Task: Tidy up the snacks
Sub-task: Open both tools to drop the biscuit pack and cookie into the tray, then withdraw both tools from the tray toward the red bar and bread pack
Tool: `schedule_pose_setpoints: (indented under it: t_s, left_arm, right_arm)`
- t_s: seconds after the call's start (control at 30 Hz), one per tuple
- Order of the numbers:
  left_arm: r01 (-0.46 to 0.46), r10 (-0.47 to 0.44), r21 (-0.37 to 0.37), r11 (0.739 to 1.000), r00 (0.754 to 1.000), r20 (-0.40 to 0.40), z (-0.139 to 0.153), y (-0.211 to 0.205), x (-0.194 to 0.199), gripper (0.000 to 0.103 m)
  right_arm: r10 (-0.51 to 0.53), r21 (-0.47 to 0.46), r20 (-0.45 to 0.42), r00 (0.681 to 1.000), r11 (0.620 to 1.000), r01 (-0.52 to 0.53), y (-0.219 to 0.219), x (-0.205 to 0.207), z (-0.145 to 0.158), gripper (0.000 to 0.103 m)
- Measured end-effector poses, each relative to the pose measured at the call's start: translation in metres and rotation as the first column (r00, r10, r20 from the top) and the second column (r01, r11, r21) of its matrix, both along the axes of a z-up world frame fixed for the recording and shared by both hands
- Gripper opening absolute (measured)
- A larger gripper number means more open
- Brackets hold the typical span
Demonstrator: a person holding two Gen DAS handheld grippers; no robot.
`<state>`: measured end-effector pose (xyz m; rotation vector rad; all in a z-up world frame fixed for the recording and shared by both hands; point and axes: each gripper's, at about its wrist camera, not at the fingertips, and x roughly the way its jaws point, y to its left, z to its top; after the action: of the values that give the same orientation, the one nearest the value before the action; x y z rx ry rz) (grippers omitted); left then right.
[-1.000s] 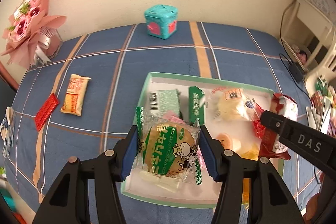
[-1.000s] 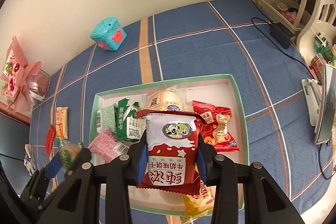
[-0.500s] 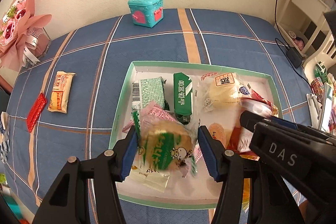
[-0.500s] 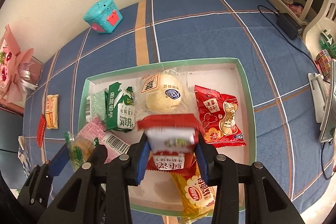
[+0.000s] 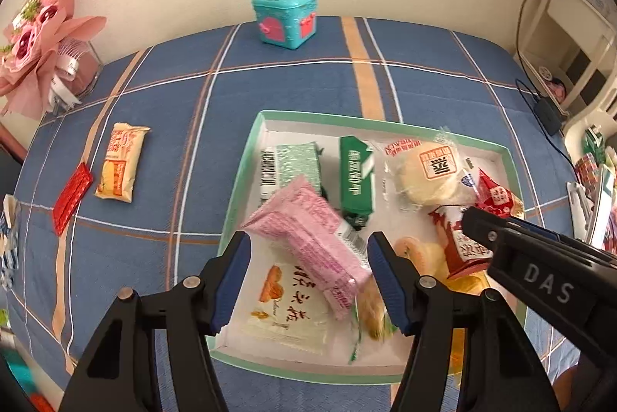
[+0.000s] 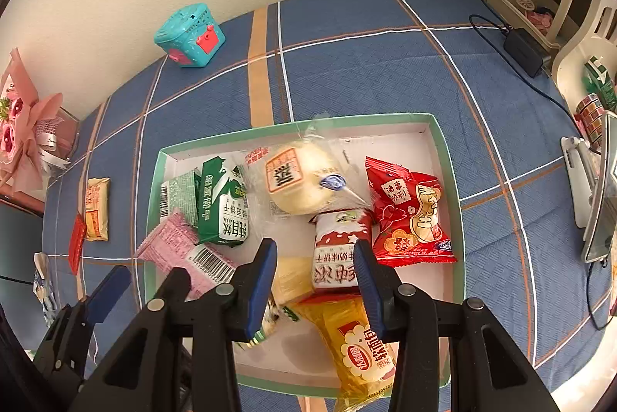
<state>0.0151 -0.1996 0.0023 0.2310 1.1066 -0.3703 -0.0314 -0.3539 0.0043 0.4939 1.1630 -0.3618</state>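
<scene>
A green-rimmed white tray holds several snacks. My left gripper hangs over its near left part, jaws opening, pressing on nothing. Below it lie a pink packet and a white packet. A blurred green-and-white cake packet lies by its right finger. My right gripper is open above the tray's near middle. The red-and-white biscuit packet lies flat in the tray just beyond its fingertips. An orange packet and a flat red packet lie outside the tray on the left.
The tray also holds a bun, a green carton-shaped packet, a red packet and a yellow packet. A teal box stands by the wall. A pink bouquet is far left, a charger and shelf to the right.
Both grippers have opened and let go. The green-and-white cake packet dropped from the left gripper into the tray. The red-and-white biscuit packet fell from the right gripper and now lies flat.
</scene>
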Motion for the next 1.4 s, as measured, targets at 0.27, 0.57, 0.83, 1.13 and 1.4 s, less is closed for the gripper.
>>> schedule_pose_setpoints:
  t_s: [0.27,0.57,0.83,1.13,1.4]
  left_arm:
    - [-0.034,0.034,-0.011,0.999,0.999,-0.006,0.001,0.012,0.007,0.064]
    - [-0.039,0.039,-0.008,0.999,0.999,-0.003,0.001,0.015,0.007,0.064]
    - [-0.067,0.067,-0.021,0.998,0.998,-0.003,0.002,0.02,0.011,0.07]
    - [-0.178,0.178,-0.048,0.983,0.984,0.0,0.004,0.046,0.022,0.081]
    - [-0.224,0.225,-0.054,0.973,0.974,0.017,0.002,0.06,0.029,0.098]
  right_arm:
    - [0.006,-0.007,-0.003,1.0,1.0,-0.006,0.003,0.002,0.001,0.045]
    - [0.008,-0.008,-0.004,1.0,1.0,-0.008,0.004,0.003,0.001,0.045]
    - [0.003,-0.011,-0.002,1.0,1.0,-0.003,0.004,0.003,0.001,0.063]
    - [0.009,-0.03,0.009,1.0,1.0,-0.009,0.004,0.002,0.003,0.088]
    - [0.024,-0.042,0.02,1.0,0.999,-0.023,0.005,0.004,0.004,0.103]
